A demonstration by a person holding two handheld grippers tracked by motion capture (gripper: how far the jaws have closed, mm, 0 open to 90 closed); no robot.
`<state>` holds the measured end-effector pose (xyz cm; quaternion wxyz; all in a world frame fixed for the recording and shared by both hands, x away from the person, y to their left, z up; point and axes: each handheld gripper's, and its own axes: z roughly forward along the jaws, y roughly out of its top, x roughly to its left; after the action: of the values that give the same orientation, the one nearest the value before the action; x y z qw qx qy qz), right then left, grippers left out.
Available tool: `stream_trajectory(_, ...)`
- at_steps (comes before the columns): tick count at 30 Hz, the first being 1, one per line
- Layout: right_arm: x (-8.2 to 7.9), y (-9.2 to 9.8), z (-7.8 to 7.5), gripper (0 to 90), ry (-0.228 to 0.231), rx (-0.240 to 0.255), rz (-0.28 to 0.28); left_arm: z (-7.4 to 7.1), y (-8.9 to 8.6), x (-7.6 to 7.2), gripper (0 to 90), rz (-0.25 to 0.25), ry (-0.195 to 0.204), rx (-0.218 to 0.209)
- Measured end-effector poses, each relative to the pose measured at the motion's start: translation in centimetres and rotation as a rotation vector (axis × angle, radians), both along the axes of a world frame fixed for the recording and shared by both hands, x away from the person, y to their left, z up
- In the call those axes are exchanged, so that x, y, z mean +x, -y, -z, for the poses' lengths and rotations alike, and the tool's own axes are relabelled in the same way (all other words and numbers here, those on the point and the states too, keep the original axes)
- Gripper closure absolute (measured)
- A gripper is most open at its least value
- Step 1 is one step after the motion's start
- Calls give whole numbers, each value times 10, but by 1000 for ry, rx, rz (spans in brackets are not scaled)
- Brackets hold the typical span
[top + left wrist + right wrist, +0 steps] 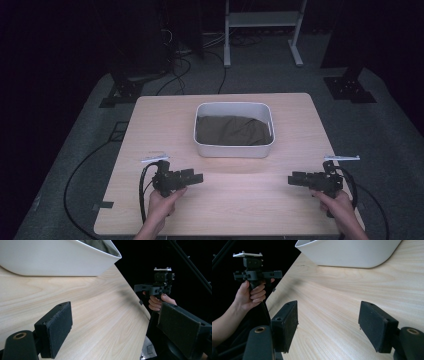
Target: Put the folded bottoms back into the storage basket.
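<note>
Cloth (232, 130): crumpled in tub (234, 150), beyond and between both; soft, light, take by a raised fold.
Left hand-held gripper (199, 177): wide, empty, over bench (235, 200).
Right hand-held gripper (291, 179): wide, empty.

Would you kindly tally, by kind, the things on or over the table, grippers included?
White tub: 1
Dark brown cloth, lying inside the tub: 1
Handheld grippers, left gripper and right gripper, both open and holding nothing: 2
Total: 4
</note>
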<state>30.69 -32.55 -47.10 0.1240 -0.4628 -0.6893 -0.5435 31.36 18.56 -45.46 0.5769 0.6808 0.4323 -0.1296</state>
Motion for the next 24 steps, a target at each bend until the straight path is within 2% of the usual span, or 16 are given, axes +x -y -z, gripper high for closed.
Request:
stream_trajectory(17,-12,4,4,307,0,-8,-4,5,-17,-16,113,-25,3,13)
stream_trajectory(19,-14,6,5,306,-2,7,2,7,-21,-20,112,-39,0,0)
stream_trajectory(24,-19,6,4,305,-3,8,-3,10,-25,-26,111,-52,-2,-15)
